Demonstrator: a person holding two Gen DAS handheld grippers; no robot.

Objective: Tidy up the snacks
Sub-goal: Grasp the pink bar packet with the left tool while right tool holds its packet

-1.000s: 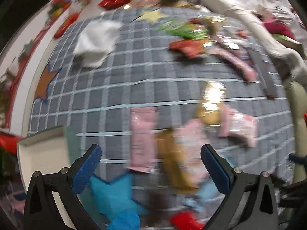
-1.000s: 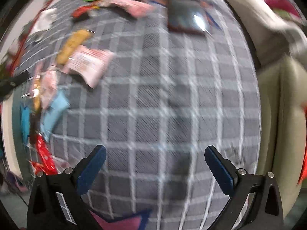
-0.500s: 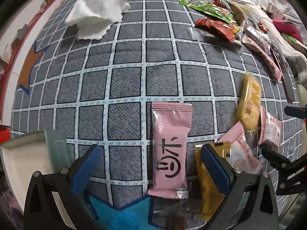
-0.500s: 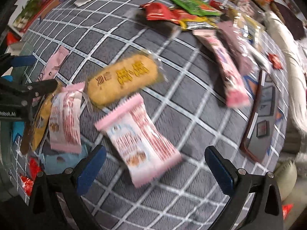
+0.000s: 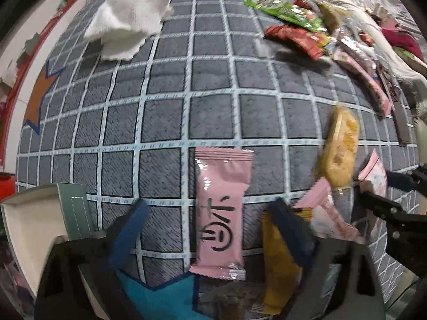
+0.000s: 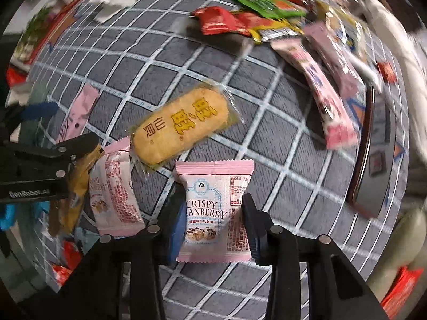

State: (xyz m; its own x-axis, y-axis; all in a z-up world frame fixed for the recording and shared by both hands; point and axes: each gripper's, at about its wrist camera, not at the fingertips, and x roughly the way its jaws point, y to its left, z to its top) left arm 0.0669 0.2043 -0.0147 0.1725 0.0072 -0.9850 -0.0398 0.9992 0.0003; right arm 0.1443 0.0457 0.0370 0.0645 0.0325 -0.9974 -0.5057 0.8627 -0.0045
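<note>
An open box [image 5: 29, 224] sat at far left beside the left gripper [image 5: 210, 229], whose jaws gaped around a pink smiley packet [image 5: 220, 210]. A yellow rice cracker [image 6: 181, 128] lay above the right gripper [image 6: 213, 221], clamped on a "CRISPY CRANBERRY" packet [image 6: 213, 208]. Farther snacks [image 6: 248, 8] were blurred.

Grey grid-pattern rug [image 5: 165, 122] w/ star shapes; white floor edge [image 5: 32, 42] at left.
</note>
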